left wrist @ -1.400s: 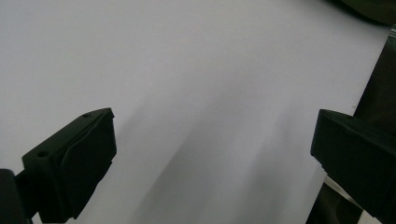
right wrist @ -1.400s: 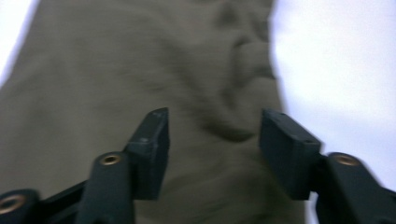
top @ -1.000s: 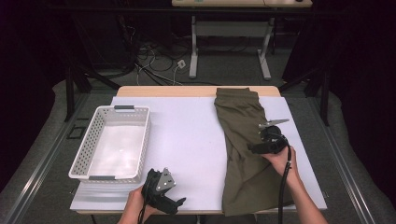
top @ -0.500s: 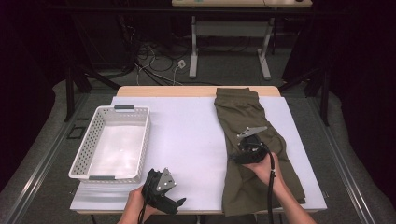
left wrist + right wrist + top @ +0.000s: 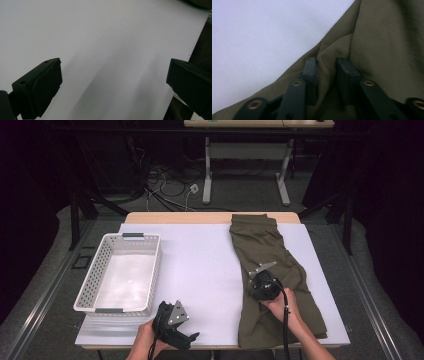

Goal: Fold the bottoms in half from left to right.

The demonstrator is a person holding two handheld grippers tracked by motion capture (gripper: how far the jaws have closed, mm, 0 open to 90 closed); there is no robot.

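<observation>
Left gripper (image 5: 172,327) parked at near edge of white table cover (image 5: 200,270), jaws wide apart over bare surface. Right gripper (image 5: 327,67) on left edge of olive trousers (image 5: 272,275), right of centre, jaws just closing, fold of cloth pinched between. Step judged: gripping edge for fold. Next: firm hold, then lift. Pinch plain in right gripper view; white basket (image 5: 120,272) far left.

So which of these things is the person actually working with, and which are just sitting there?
In use:
- olive trousers, a fold pinched near their left edge
- right gripper, its fingers have just been closing on that fold

Lying about:
- white basket
- left gripper, open, resting at the table's near edge
</observation>
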